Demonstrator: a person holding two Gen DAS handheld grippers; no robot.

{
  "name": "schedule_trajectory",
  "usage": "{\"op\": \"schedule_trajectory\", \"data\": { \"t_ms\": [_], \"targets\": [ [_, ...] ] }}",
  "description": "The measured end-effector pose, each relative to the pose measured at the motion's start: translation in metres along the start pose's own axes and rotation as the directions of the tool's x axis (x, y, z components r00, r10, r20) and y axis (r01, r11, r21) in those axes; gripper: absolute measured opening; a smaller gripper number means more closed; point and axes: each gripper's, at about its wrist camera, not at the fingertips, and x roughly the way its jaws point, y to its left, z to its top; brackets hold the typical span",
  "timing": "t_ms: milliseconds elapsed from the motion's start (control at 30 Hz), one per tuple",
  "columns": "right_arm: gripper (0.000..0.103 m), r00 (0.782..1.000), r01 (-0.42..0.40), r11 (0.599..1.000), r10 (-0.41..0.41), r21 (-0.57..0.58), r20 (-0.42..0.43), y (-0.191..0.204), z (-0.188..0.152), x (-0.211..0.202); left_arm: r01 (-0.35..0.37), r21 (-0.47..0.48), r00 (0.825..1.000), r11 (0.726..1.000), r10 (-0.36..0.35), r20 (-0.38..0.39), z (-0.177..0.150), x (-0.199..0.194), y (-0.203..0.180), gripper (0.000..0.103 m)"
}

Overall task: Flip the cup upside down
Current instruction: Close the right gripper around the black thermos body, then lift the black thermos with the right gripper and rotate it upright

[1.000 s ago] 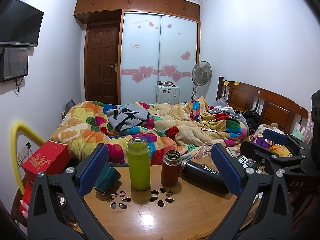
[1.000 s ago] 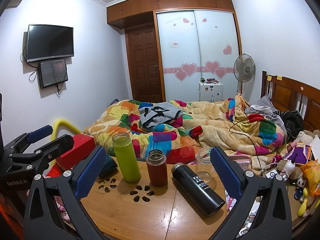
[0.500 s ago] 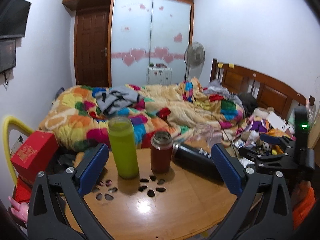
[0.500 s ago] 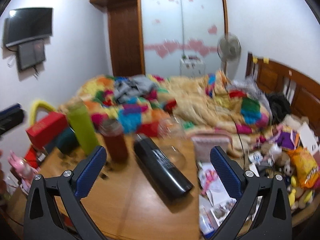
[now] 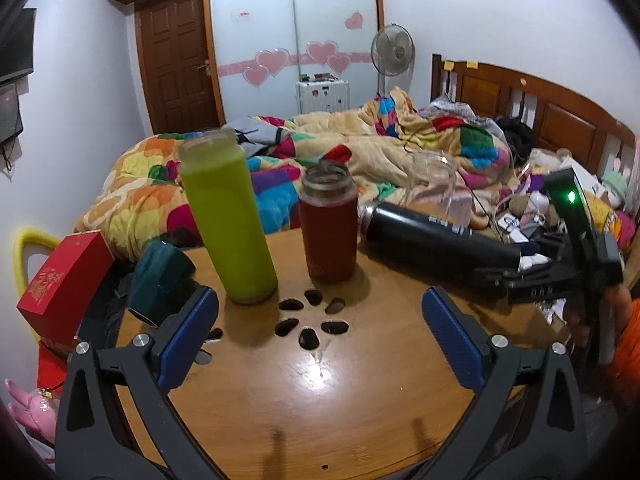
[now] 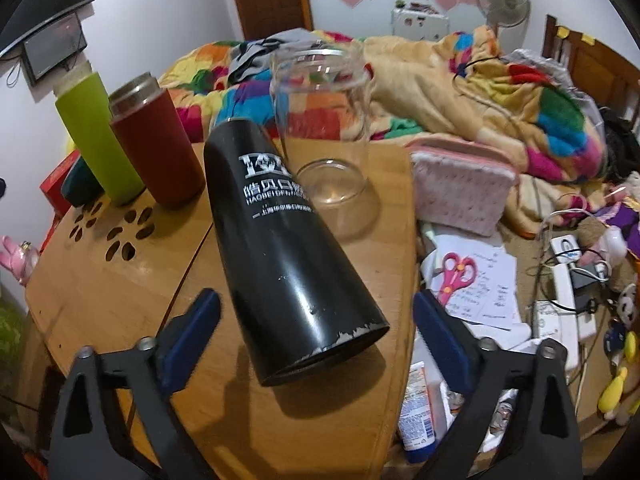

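Worktop of round wood carries everything we care about, with the bed heaped in a bright quilt just beyond its far edge. Largest on it is the black flask, lying on its side with its base toward our right claw, whose blue pads are spread wide to either side of that base without touching it. Next come the green bottle and the red flask, both standing upright and near each other toward the worktop's left. Just behind the black flask stands the glass cup, clear, upright, mouth up, beside a pink case off the worktop's edge. We cannot say for certain which vessel the task means; the black flask is what our right claw is lined up on, though the glass one is the plainest cup. Our left claw is also spread, holding nothing, hovering over the flower-shaped holes before the two upright bottles. By our reckoning nothing is done yet: no vessel is gripped and none rests mouth down, so approach, grip, turn and set-down all remain.
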Motion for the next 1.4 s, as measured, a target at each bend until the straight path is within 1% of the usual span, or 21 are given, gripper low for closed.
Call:
{"op": "schedule_trajectory", "data": {
  "t_ms": [67, 133, 267, 367, 433, 600, 733, 800, 900, 1000, 1100, 1133, 1167, 1267, 1300, 1400],
  "targets": [
    [0.076, 0.999, -0.045, 0.999, 0.045, 0.005, -0.006, -0.001, 0.001, 0.005, 0.002, 0.011, 1.0, 1.0, -0.002, 0.003, -0.006, 0.006, -0.002, 0.103],
    [0.075, 0.999, -0.051, 0.999, 0.051, 0.001, -0.002, 0.0, -0.001, 0.003, 0.0, 0.019, 1.0, 1.0, -0.001, 0.016, -0.01, 0.008, -0.004, 0.103],
    [0.069, 0.996, -0.086, 0.996, 0.086, 0.013, 0.014, 0.006, -0.008, -0.004, -0.016, 0.04, 0.998, 0.999, 0.013, 0.069, -0.023, 0.012, -0.012, 0.103],
    [0.064, 0.997, -0.071, 0.998, 0.071, -0.002, 0.036, 0.021, -0.013, -0.017, -0.033, 0.065, 0.996, 0.997, 0.027, 0.09, -0.031, 0.015, -0.017, 0.103],
    [0.063, 0.997, -0.053, 0.998, 0.054, -0.017, 0.059, 0.033, -0.016, -0.029, -0.04, 0.082, 0.995, 0.996, 0.033, 0.09, -0.036, 0.018, -0.019, 0.103],
    [0.062, 0.993, -0.014, 0.999, 0.021, -0.053, 0.12, 0.057, -0.02, -0.065, -0.024, 0.101, 0.994, 0.995, 0.012, 0.113, -0.05, 0.017, -0.027, 0.103],
    [0.061, 0.99, 0.011, 0.996, 0.002, -0.088, 0.141, 0.072, -0.021, -0.087, -0.005, 0.101, 0.991, 0.995, -0.008, 0.132, -0.058, 0.014, -0.033, 0.103],
    [0.061, 0.99, 0.016, 0.994, 0.0, -0.112, 0.139, 0.081, -0.022, -0.099, 0.008, 0.118, 0.99, 0.993, -0.024, 0.137, -0.062, 0.014, -0.039, 0.103],
    [0.061, 0.992, 0.007, 0.989, 0.011, -0.145, 0.126, 0.092, -0.021, -0.11, 0.019, 0.172, 0.988, 0.985, -0.045, 0.146, -0.066, 0.013, -0.053, 0.103],
    [0.061, 0.994, -0.004, 0.982, 0.024, -0.189, 0.104, 0.103, -0.021, -0.117, 0.024, 0.22, 0.982, 0.975, -0.064, 0.177, -0.068, 0.011, -0.065, 0.103],
    [0.061, 0.996, -0.015, 0.97, 0.036, -0.243, 0.082, 0.116, -0.022, -0.124, 0.023, 0.247, 0.976, 0.969, -0.074, 0.203, -0.068, 0.01, -0.072, 0.103],
    [0.061, 0.996, -0.017, 0.966, 0.038, -0.256, 0.076, 0.119, -0.023, -0.125, 0.021, 0.248, 0.975, 0.969, -0.075, 0.211, -0.069, 0.01, -0.072, 0.102],
    [0.061, 0.997, -0.021, 0.96, 0.042, -0.278, 0.068, 0.124, -0.023, -0.126, 0.019, 0.25, 0.972, 0.968, -0.076, 0.22, -0.068, 0.009, -0.073, 0.097],
    [0.061, 0.997, -0.039, 0.943, 0.057, -0.329, 0.047, 0.134, -0.026, -0.131, 0.039, 0.263, 0.971, 0.964, -0.098, 0.218, -0.069, 0.009, -0.073, 0.09],
    [0.061, 0.997, -0.046, 0.936, 0.063, -0.349, 0.039, 0.138, -0.026, -0.132, 0.05, 0.263, 0.967, 0.963, -0.112, 0.228, -0.07, 0.006, -0.072, 0.09],
    [0.061, 0.997, -0.062, 0.92, 0.076, -0.386, 0.021, 0.143, -0.027, -0.135, 0.05, 0.282, 0.963, 0.958, -0.121, 0.239, -0.074, 0.0, -0.073, 0.09]
  ]
}}
